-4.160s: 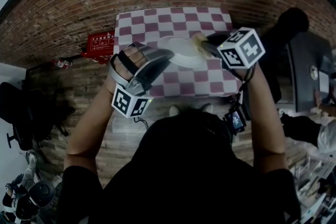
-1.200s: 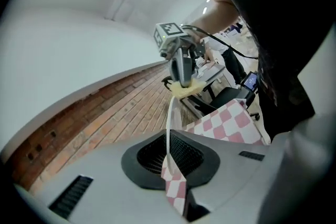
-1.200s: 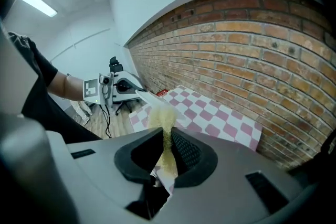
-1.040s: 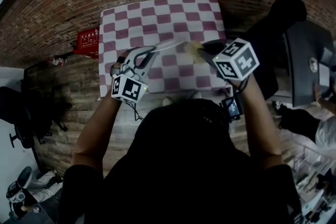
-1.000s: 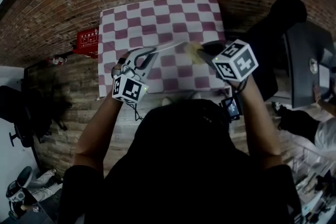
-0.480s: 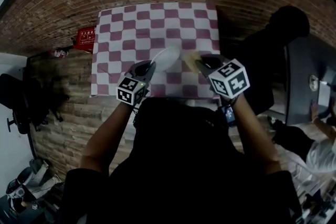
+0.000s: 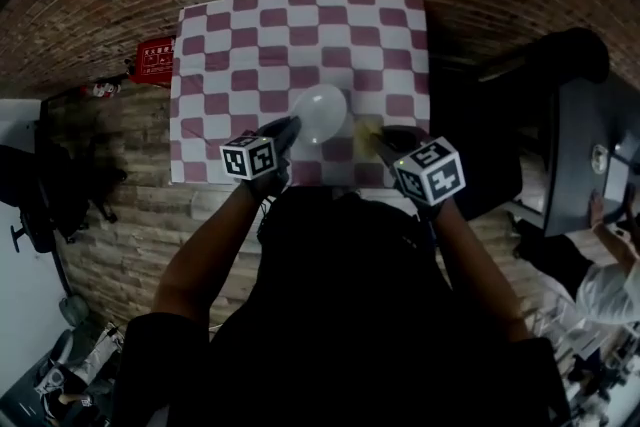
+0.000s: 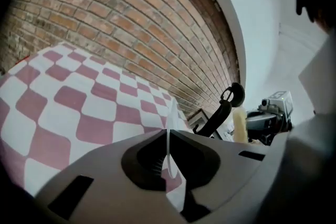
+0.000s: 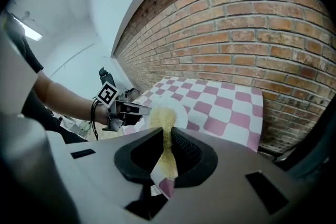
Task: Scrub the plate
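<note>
Where plate point(image 7: 320, 112) hangs, checked cloth point(image 7: 300, 35), red box point(image 7: 152, 61)

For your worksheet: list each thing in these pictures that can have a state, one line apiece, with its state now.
plate: gripped by its rim, near level over the tablecloth
sponge: pinched thin, beside the plate
left gripper: shut on the plate
right gripper: shut on the sponge
tablecloth: spread flat

Left gripper point(image 7: 288, 127), right gripper point(image 7: 374, 137): jaws clamped.
</note>
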`<state>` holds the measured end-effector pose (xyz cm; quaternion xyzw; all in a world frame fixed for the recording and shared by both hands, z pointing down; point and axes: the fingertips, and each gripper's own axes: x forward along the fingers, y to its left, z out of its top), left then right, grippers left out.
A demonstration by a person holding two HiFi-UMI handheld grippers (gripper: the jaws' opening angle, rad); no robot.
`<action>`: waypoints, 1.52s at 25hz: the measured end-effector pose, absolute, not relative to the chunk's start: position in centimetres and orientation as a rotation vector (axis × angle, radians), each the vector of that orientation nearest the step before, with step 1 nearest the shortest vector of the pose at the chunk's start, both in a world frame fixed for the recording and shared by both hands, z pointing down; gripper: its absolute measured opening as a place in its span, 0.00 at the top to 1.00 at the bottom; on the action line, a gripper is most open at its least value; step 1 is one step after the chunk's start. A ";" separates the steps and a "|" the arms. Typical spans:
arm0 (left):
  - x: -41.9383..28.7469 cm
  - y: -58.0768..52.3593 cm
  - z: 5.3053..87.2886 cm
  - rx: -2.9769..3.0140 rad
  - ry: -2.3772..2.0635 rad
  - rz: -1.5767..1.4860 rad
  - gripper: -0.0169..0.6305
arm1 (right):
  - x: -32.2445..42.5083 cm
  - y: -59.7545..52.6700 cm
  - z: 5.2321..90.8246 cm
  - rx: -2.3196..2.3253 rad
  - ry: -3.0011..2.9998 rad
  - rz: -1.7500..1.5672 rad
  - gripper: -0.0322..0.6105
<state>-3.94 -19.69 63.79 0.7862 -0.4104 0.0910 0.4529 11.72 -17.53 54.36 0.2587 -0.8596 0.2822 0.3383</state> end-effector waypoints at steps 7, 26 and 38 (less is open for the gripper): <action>-3.8 -20.9 68.2 1.744 -0.894 0.136 0.94 | 10.9 -18.7 56.3 0.733 -2.166 0.811 0.87; -4.6 -21.4 75.2 1.664 -0.978 0.381 0.89 | 13.3 -19.7 58.0 0.887 -2.089 0.971 0.87; -5.6 -21.0 76.6 1.766 -1.248 0.821 0.79 | 17.3 -17.6 55.4 0.919 -2.146 0.901 0.87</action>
